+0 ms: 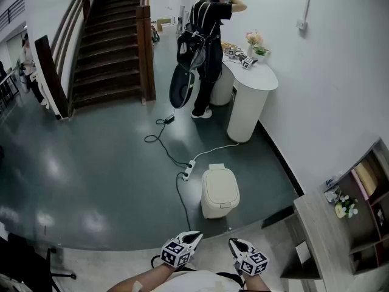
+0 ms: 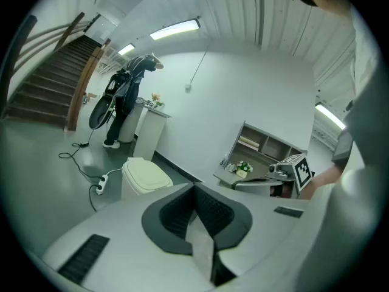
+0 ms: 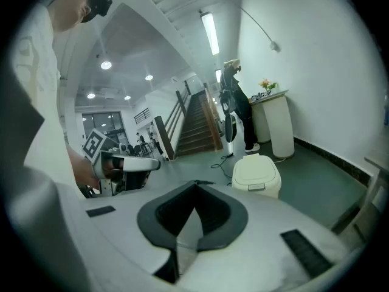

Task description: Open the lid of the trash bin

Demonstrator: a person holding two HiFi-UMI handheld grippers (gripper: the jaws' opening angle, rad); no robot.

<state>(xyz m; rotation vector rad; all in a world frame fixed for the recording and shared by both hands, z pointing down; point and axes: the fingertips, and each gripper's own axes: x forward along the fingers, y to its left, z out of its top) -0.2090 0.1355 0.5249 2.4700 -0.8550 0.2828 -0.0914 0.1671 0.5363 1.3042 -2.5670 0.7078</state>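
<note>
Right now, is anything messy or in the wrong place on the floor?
Only one thing: a white power strip and its black cable lie loose across the dark glossy floor, beside the cream plastic trash bin. The bin stands upright, lid shut; nothing is spilled.

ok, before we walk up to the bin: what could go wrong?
Power strip and cable lie on the floor just left of the trash bin: trip or snag risk on approach.
Left claw and right claw are both shut; they could slip off the closed lid's edge.
</note>
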